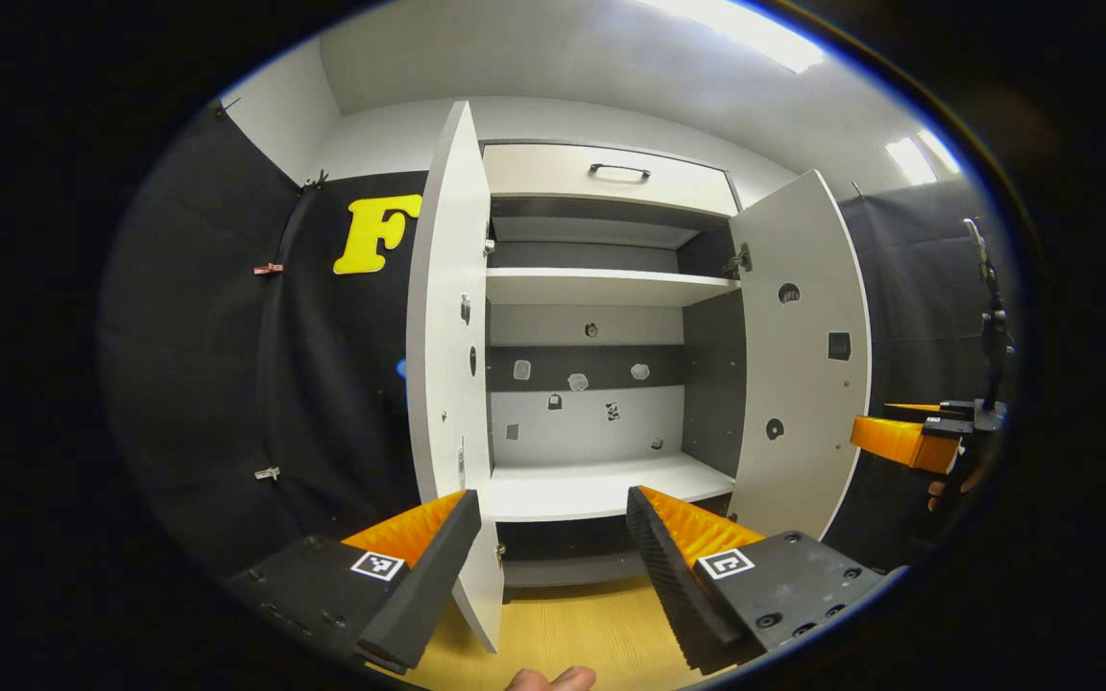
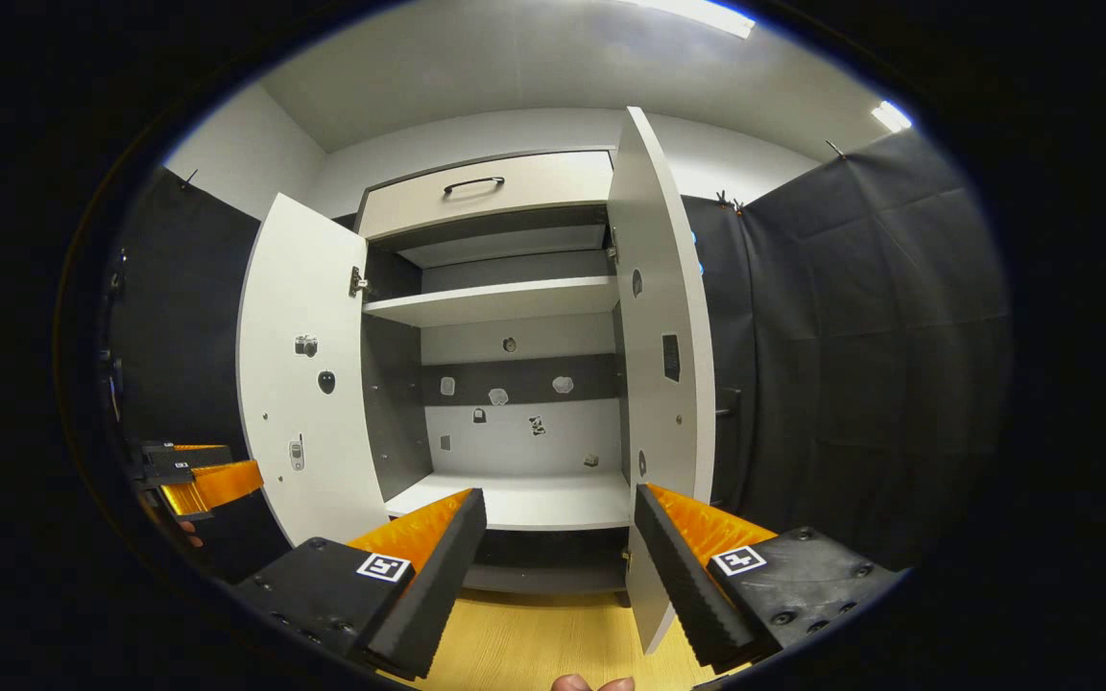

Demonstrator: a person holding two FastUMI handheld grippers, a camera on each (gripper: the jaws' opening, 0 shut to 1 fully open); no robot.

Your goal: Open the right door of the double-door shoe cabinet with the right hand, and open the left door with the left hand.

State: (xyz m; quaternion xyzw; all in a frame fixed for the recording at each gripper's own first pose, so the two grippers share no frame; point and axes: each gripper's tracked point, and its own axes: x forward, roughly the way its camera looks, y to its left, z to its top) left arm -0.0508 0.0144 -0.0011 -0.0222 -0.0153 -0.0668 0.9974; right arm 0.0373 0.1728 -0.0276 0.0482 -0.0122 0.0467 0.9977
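The left tongs (image 1: pixel 553 547) stand apart and hold nothing, their ribbed fingers (image 1: pixel 423 571) framing the lower edge of the left door (image 1: pixel 447 384). That door stands swung out, edge-on to the left gripper view, with its bottom corner between the two fingers. Behind it the cabinet (image 1: pixel 601 288) is open: a white upper shelf (image 1: pixel 611 285), a white lower shelf (image 1: pixel 591 485), and small stickers scattered on the back panel. A drawer (image 1: pixel 611 178) with a dark handle sits across the top. The right door (image 1: pixel 803 355) is swung out too, its inner face toward the camera. Past its outer edge, at the right of the left gripper view, the other orange tool shows with a hand behind it.

The right tongs (image 2: pixel 558 552) are also apart and empty. In the right gripper view their right finger lies just beside the bottom edge of the right door, which stands edge-on. The cabinet stands on a wood floor (image 1: pixel 572 633).
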